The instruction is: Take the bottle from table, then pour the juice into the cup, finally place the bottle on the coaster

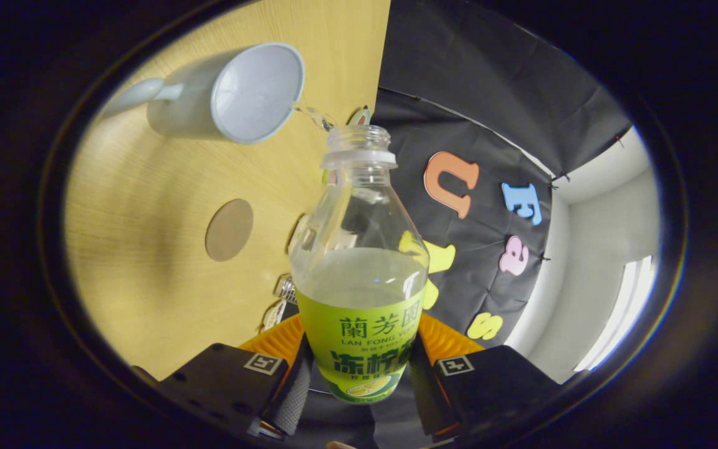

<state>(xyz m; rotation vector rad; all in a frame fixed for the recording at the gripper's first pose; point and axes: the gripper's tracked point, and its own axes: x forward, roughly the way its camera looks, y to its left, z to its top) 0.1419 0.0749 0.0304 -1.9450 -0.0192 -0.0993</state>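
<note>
Tongs (359,386) are clenched on the bottle (359,274), one finger pressing each side of its labelled lower body, so the grasp sits low and the neck projects forward, toward 12 o'clock from the fingers. Cap is off; the open mouth lies just short of the cup (228,93), which appears at 11 o'clock beyond the fingers, rim facing the bottle. A thin stream of juice (314,116) bridges the mouth and the cup rim, so the pour step appears to be in progress. Handling, as a judgement: the bottle is clear thin plastic, light, roughly half full, and likely to flex under excess squeeze; the smooth label may slip, and the liquid shifts weight toward the neck when tilted. Retain the hold on the labelled body, where the wall is straightest; avoid the tapered shoulder. The cup looks ceramic, rigid and breakable, with its handle turned away from the bottle. A round coaster (229,229) lies flat on the table (134,262) at 10 o'clock, nearer than the cup and well apart from it. Table surface is pale wood grain, smooth and level. Black cloth walls the booth at 1 to 3 o'clock, with a white room wall beyond.
</note>
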